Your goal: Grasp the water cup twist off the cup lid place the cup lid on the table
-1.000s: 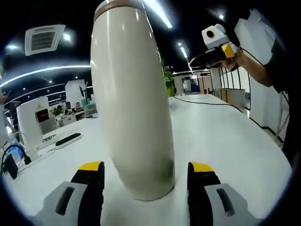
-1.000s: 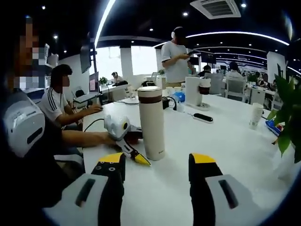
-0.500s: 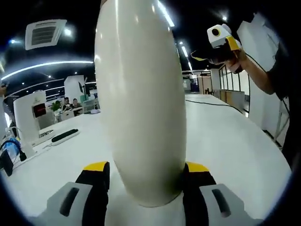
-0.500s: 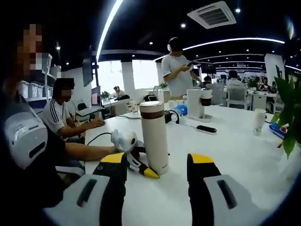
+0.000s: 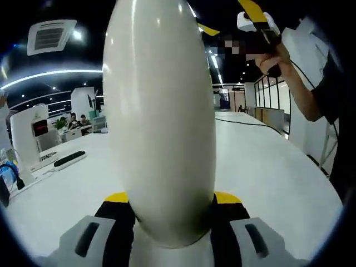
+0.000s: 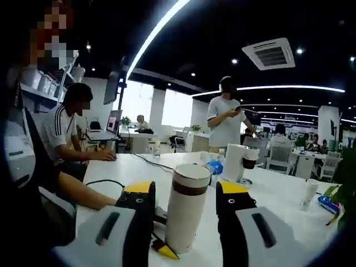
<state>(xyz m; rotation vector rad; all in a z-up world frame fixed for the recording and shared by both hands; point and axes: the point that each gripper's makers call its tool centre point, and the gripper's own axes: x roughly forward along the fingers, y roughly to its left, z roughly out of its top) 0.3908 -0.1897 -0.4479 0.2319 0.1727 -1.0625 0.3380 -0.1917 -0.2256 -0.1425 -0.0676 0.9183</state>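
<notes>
A tall cream water cup stands on the white table. My left gripper is shut on its lower body, both yellow-tipped jaws pressed against its sides. In the right gripper view the same water cup shows a brown band under its cream lid. My right gripper is open, with its jaws on either side of the lid and a gap on each side. The left gripper's yellow fingertip peeks out at the cup's base. The right gripper hangs above the cup, held by a hand.
A white appliance and a paper cup stand farther back on the table. A black cable lies at the left. One person sits at the table's left side and another stands behind it. A plant is at the right edge.
The left gripper's jaws have closed in on the cup's body. The right gripper has risen and moved in until the lid sits between its jaws.
</notes>
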